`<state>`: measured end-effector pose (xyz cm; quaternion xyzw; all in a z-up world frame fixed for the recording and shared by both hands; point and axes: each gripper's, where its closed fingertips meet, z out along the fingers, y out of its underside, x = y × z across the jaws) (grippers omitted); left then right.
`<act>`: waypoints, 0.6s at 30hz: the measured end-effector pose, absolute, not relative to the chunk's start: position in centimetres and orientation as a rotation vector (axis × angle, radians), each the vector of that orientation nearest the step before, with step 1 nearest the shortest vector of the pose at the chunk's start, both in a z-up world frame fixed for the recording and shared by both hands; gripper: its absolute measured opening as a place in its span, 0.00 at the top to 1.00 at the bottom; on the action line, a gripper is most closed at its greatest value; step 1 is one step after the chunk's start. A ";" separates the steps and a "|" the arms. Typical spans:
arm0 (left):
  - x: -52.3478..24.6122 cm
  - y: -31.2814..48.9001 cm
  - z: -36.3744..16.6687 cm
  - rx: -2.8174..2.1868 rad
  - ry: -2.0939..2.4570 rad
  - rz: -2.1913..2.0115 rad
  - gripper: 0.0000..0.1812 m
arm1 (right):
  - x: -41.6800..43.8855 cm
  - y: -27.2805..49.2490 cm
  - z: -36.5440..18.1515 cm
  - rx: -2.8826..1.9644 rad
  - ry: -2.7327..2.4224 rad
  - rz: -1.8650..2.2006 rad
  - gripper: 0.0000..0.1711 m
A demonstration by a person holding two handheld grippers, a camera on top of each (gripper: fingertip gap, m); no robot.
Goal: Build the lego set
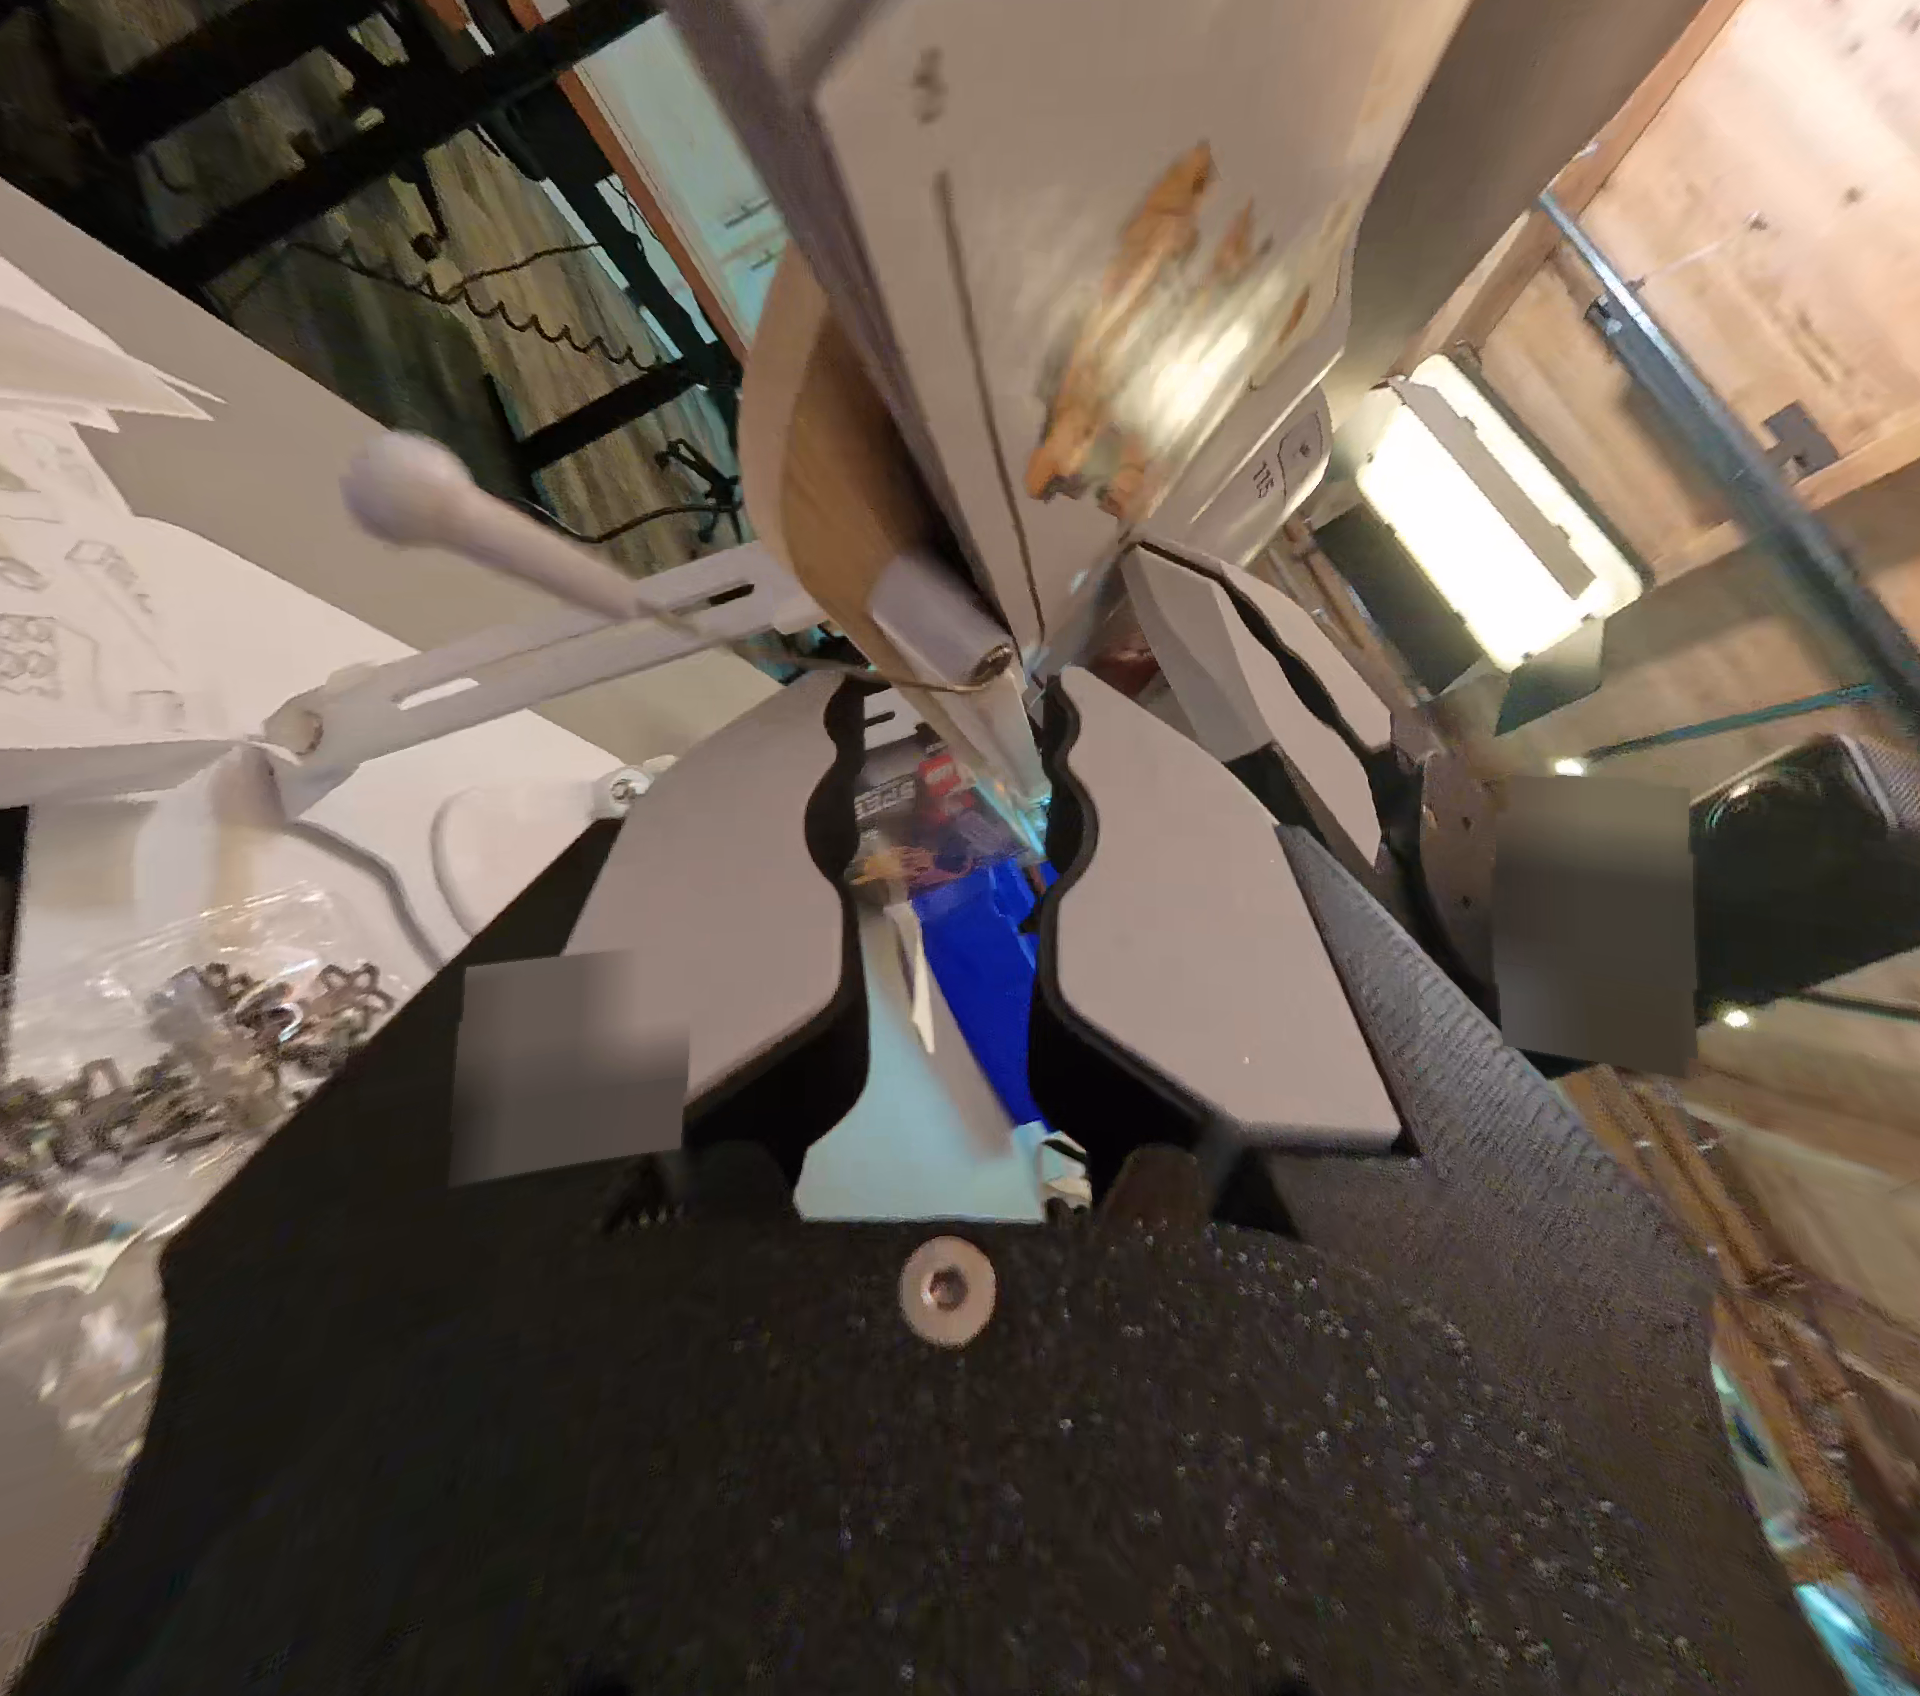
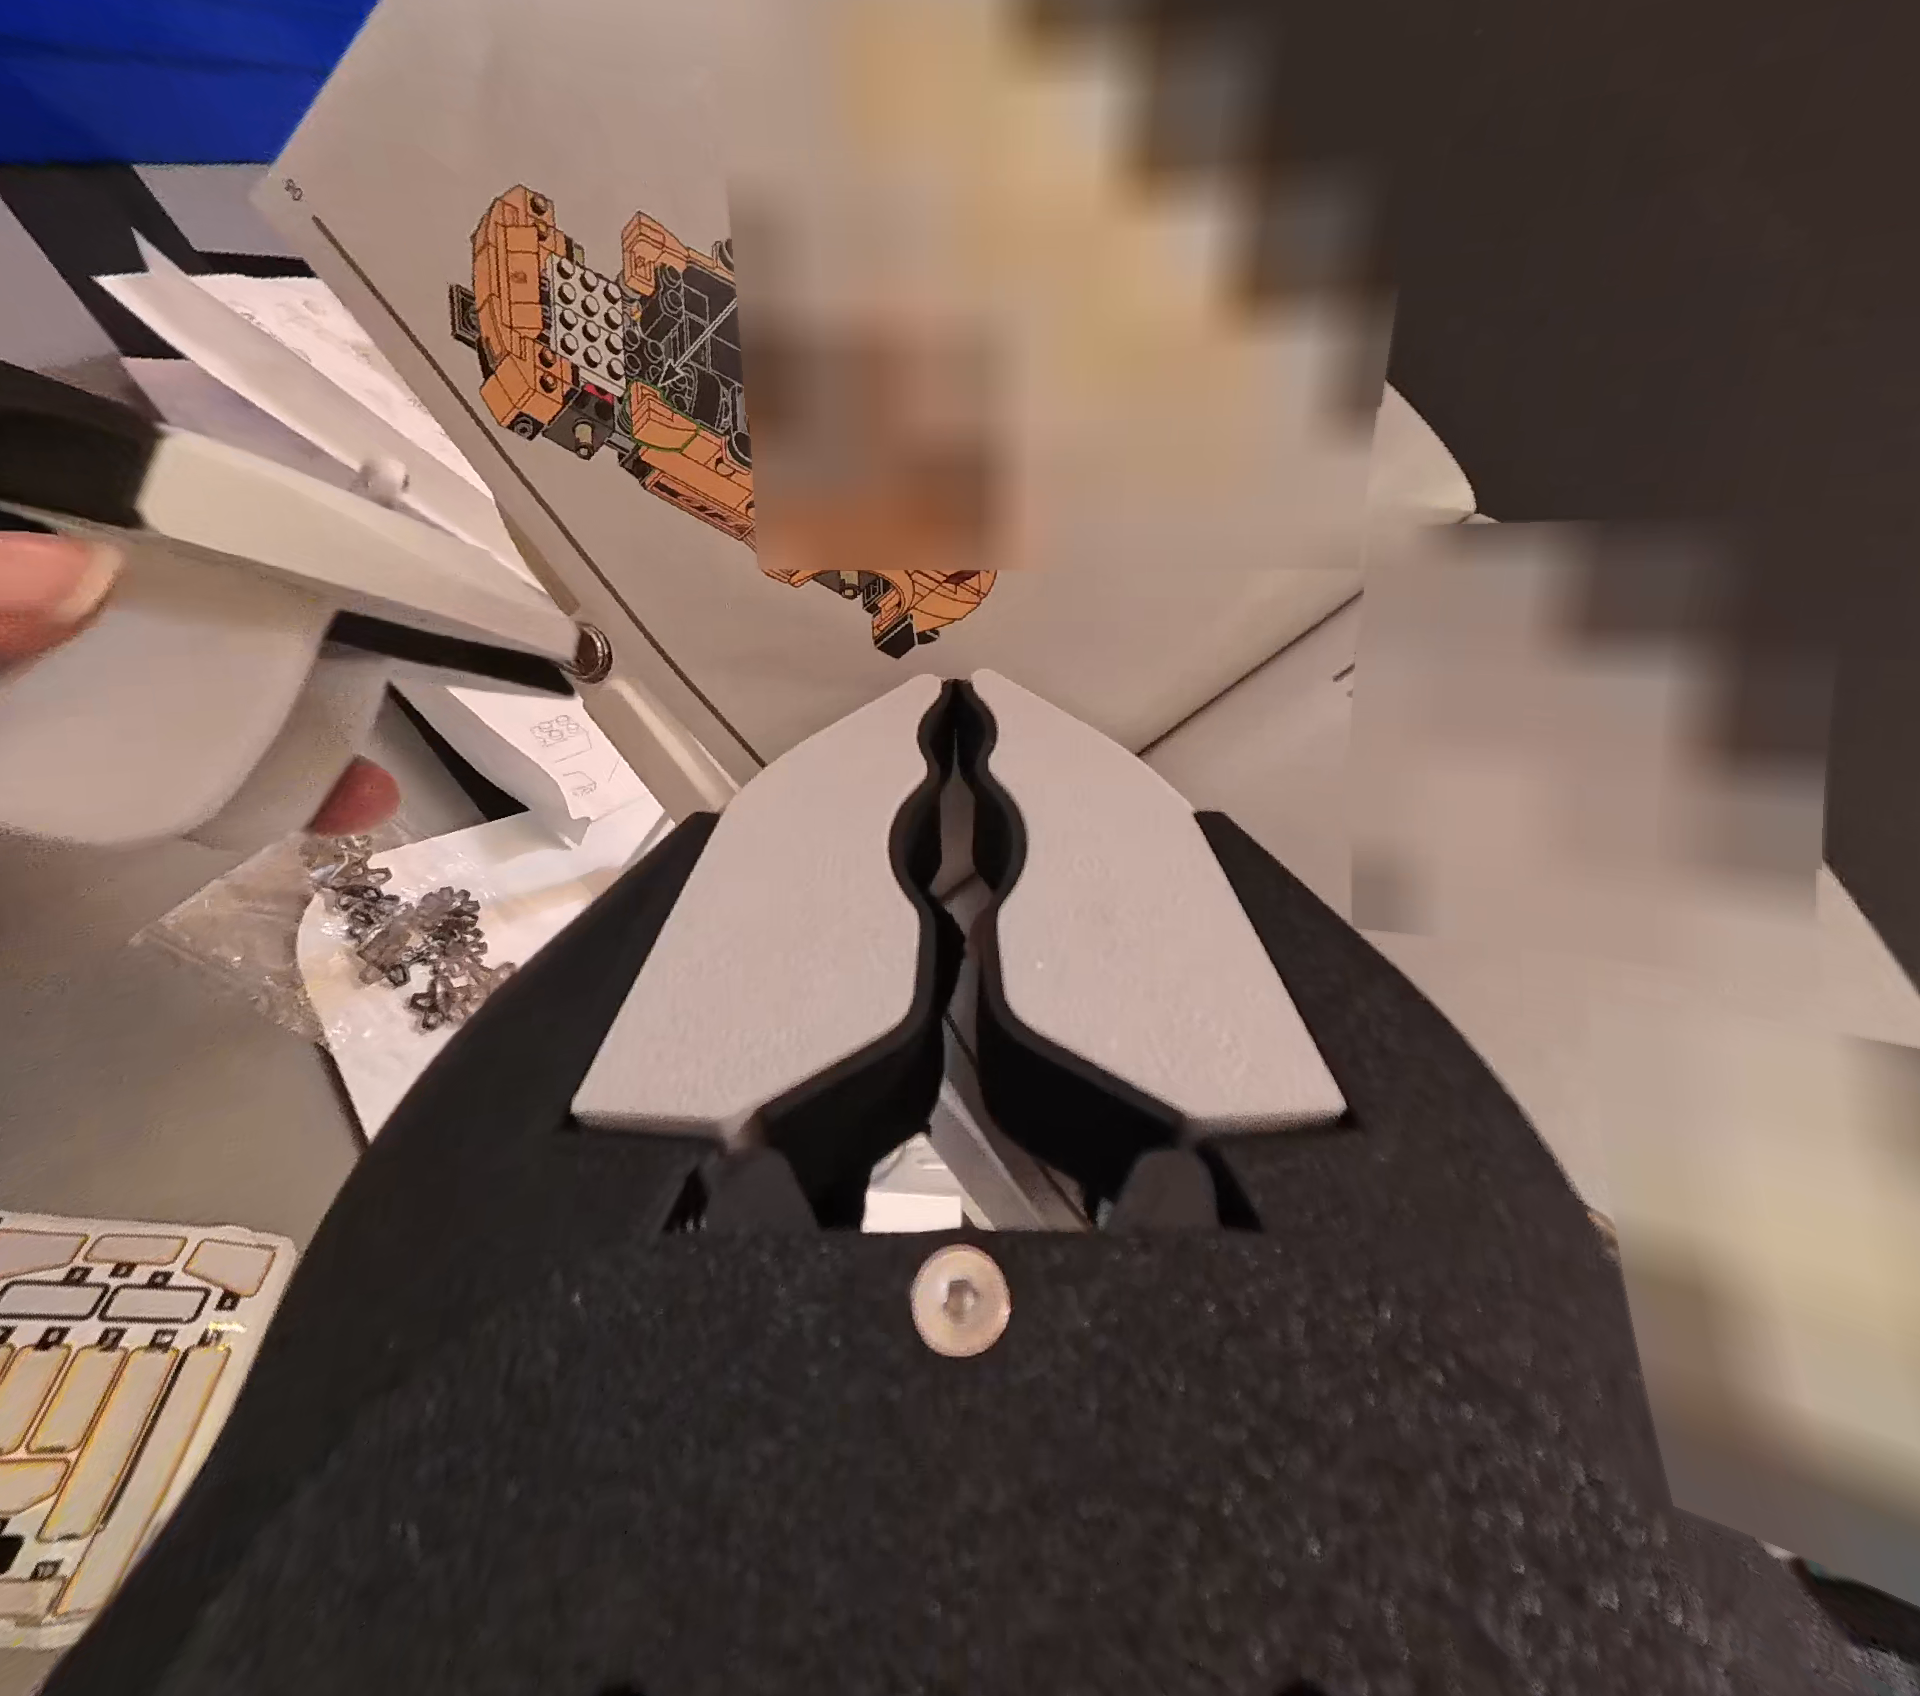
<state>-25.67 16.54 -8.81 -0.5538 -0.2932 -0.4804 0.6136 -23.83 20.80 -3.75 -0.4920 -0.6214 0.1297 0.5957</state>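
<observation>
An instruction booklet (image 1: 1091, 140) stands open between both grippers. In the right wrist view its page (image 2: 582, 358) shows an orange car model. My left gripper (image 1: 951, 696) has its jaws closed around the thick stack of pages at the booklet's lower edge. It also shows at the left of the right wrist view (image 2: 577, 654), held by a hand (image 2: 42, 586). My right gripper (image 2: 951, 685) is shut with its tips pinching a single page's edge. It shows in the left wrist view (image 1: 1226, 659) just right of my left fingers. No loose bricks are in either gripper.
A clear bag of small dark parts (image 2: 405, 929) lies on the white table, also seen at the lower left of the left wrist view (image 1: 208, 1054). A sticker sheet (image 2: 114, 1397) lies nearer. A blue box (image 2: 177, 15) and a white jointed arm (image 1: 520, 659) stand behind.
</observation>
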 end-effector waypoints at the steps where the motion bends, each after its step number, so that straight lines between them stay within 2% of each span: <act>1: -25.7 16.8 -8.7 -1.247 -0.690 -1.136 0.83 | -23.8 20.8 -3.8 -1.145 -1.441 0.305 1.00; 8: -26.0 16.6 -8.5 -1.068 -0.749 -1.245 0.90 | -23.7 20.7 -3.8 -1.149 -1.436 0.301 1.00; 10: -27.1 15.8 -9.2 -1.013 -0.824 -1.205 0.97 | -23.6 20.7 -3.8 -1.144 -1.429 0.291 1.00; 14: -28.0 14.7 -9.5 -0.990 -0.841 -1.156 0.98 | -23.7 20.7 -3.9 -1.153 -1.419 0.280 1.00; 18: -28.1 13.9 -9.0 -1.075 -0.868 -0.907 0.99 | -23.8 20.8 -3.9 -1.166 -1.408 0.259 1.00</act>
